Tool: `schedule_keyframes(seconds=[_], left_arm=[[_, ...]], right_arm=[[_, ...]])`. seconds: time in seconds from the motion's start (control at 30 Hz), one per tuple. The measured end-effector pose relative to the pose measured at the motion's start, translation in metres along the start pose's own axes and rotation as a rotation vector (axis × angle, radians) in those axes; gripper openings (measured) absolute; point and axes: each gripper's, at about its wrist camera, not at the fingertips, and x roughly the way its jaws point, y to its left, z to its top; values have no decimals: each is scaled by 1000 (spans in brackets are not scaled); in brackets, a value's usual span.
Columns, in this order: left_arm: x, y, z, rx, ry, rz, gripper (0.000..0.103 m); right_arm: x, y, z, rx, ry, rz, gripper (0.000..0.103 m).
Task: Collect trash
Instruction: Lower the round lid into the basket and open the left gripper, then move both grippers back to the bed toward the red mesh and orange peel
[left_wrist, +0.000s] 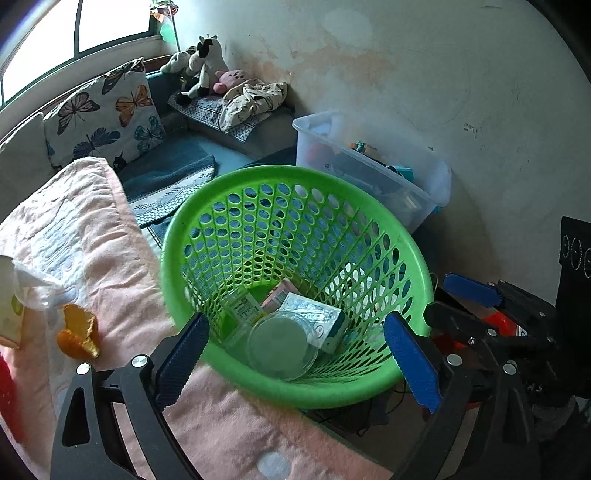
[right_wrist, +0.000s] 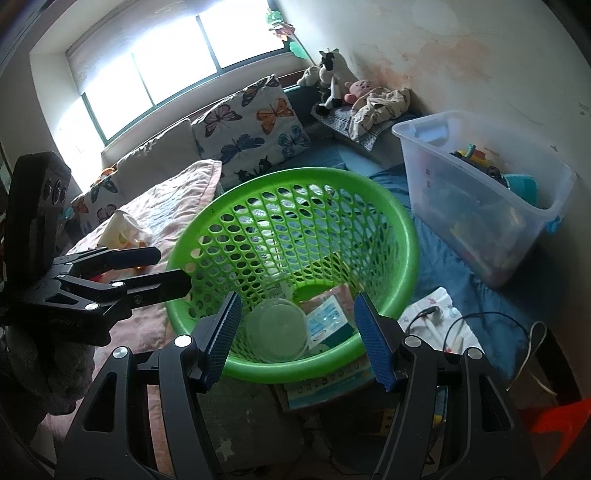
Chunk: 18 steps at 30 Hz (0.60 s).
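Both the left gripper (left_wrist: 295, 354) and right gripper (right_wrist: 299, 339) gape empty over the green basket (left_wrist: 236, 373), a drop apparently done; next needs reaching the orange wrapper (left_wrist: 77, 332) left of the left tongs

My right tongs (right_wrist: 297, 338) hang spread and empty over the near rim of the green basket (right_wrist: 406, 236). Inside lie a clear round lid (right_wrist: 277, 328) and a small blue-and-white box (right_wrist: 327, 321). My left tongs (right_wrist: 170, 267) reach in beside the basket's left wall, above the pink blanket (right_wrist: 177, 199).
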Motion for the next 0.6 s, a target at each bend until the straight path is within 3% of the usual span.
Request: schedule_keyframes(seconds=[0.3, 0.6], left_arm=[[-26, 25, -18, -75, -32, 7, 92], [-63, 68, -47, -159, -75, 96, 92]], right_arm=[[2, 22, 0, -25, 2, 23, 70], [11, 54, 5, -71, 14, 57, 73]])
